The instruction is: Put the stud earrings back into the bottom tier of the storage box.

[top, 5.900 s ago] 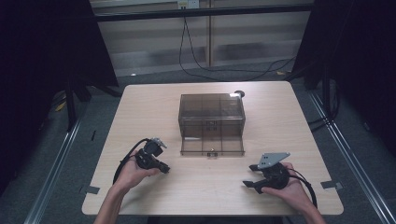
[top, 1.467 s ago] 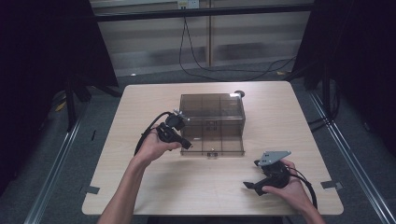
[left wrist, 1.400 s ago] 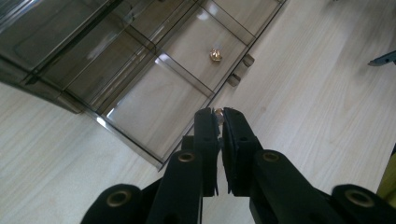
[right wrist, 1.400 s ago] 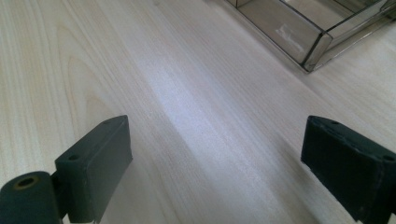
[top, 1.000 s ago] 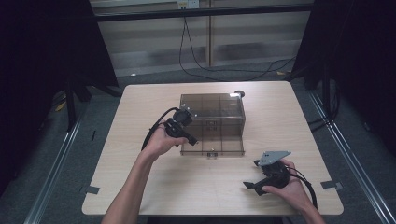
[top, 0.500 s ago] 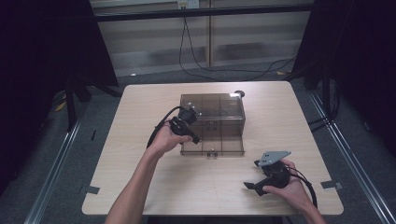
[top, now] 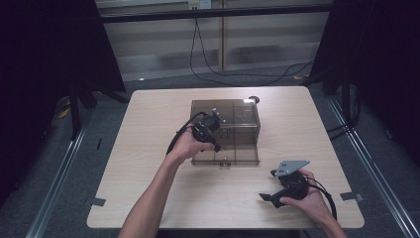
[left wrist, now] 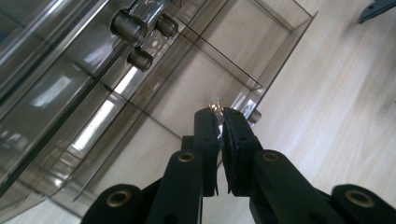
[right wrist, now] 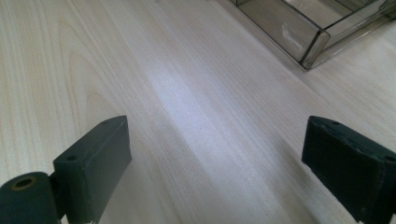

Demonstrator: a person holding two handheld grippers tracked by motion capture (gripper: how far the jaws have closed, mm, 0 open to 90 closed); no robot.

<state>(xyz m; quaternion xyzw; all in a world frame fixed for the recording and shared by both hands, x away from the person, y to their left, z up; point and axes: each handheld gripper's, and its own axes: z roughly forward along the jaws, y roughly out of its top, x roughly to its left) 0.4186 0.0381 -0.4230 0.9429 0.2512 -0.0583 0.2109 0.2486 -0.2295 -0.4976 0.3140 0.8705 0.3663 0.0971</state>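
The high view is looking down and forward from above the near edge of the table (top: 148, 198), taking in all of it. The left gripper view is sitting very close to the smoky clear box (left wrist: 93, 93), looking along its wall. The right gripper view is looking low across the bare wood toward the box's corner (right wrist: 308, 42). All three views are sharing the box and tabletop.

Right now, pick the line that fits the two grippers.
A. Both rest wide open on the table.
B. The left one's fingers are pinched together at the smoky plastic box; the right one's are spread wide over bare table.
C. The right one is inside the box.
B: the left gripper has its fingers nearly closed at the box, while the right gripper gapes over the table.
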